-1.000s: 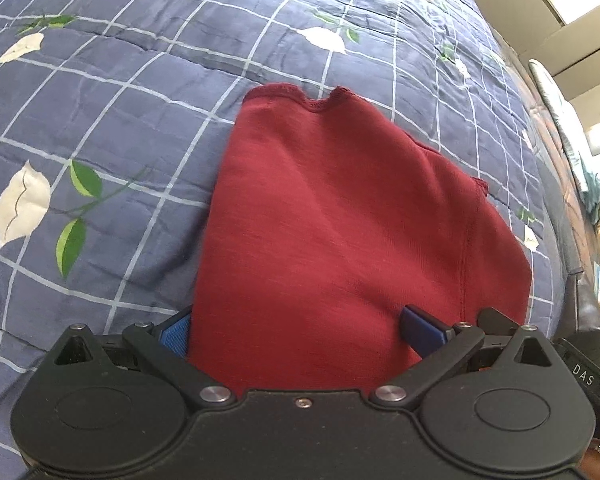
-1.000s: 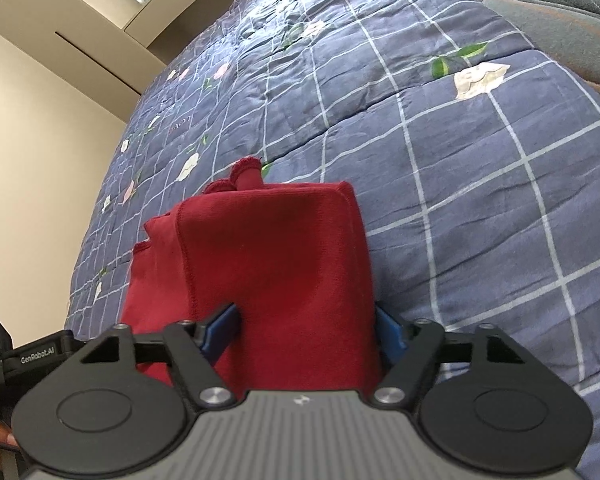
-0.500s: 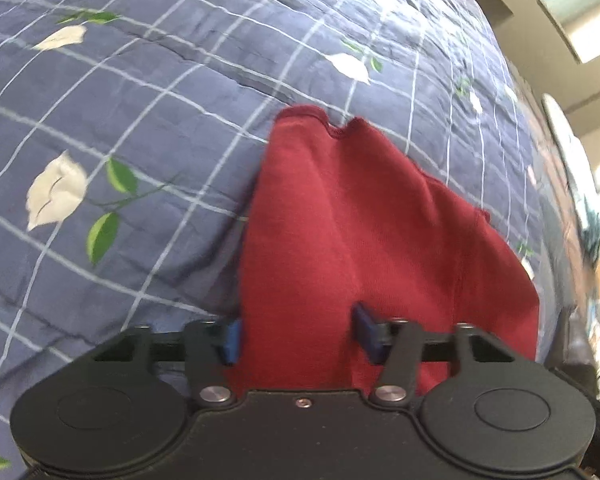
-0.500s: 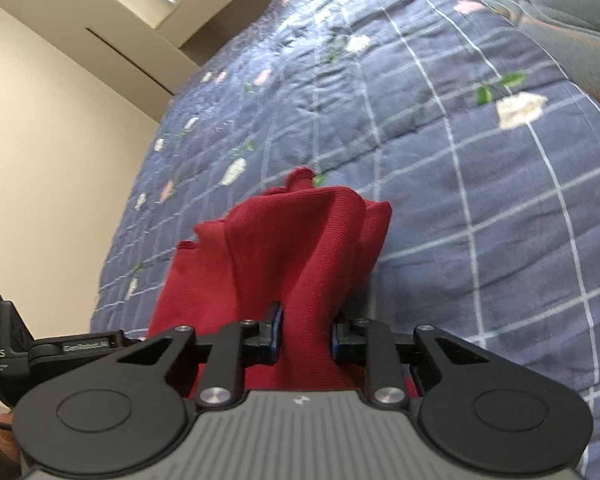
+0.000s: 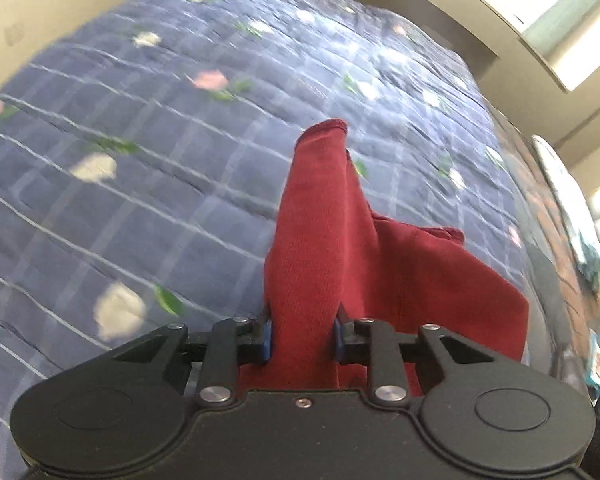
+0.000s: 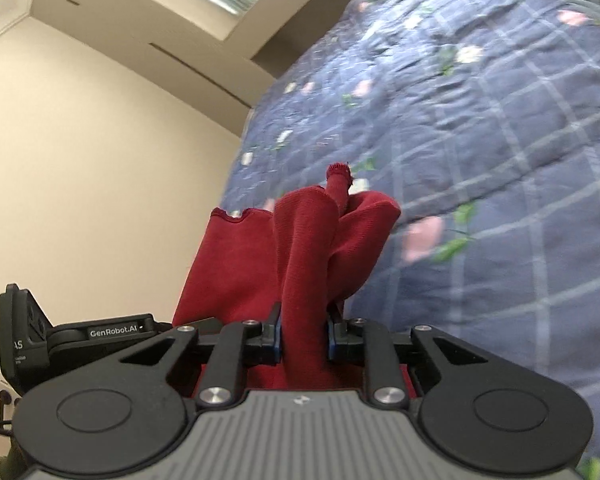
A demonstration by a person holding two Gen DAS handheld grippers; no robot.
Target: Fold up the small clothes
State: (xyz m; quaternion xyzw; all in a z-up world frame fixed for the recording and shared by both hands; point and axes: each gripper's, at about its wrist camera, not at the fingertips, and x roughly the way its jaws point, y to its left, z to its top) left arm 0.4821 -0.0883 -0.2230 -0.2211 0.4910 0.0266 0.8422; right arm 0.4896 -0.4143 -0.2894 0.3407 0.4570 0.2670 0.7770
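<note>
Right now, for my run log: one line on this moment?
left gripper: shut on red garment | right gripper: shut on it | above quilt

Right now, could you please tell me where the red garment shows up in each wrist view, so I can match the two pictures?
Left wrist view: the red garment runs from lower centre up to mid-frame, pinched in the left tongs.
Right wrist view: it sits at centre and left of centre, bunched and pinched in the right tongs.
Shared landmark: the blue checked quilt with white flowers, behind the garment in both.
</note>
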